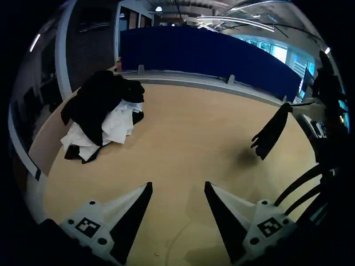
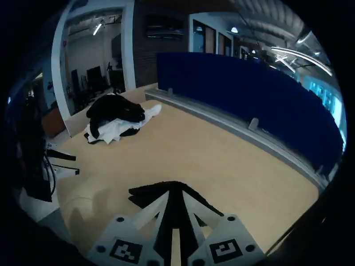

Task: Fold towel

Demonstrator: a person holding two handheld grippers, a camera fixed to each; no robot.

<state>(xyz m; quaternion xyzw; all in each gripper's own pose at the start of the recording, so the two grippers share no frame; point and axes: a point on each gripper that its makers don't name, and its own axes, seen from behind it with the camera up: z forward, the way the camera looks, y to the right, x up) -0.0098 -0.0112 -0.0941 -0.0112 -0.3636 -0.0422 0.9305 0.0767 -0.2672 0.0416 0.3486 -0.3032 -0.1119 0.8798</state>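
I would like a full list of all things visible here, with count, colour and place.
table: one, light wood, under everything
partition: one, dark blue, along the table's far edge
pile of cloths: one, black and white, far left on the table
black towel: one, black, hanging from the right gripper
left gripper: one, white, jaws apart over bare table
right gripper: one, white, jaws closed on the black towel

Matt pale wood-look table (image 1: 186, 133), soft black cloth towel (image 1: 269, 135), crumpled black-and-white cloth heap (image 1: 102, 117)
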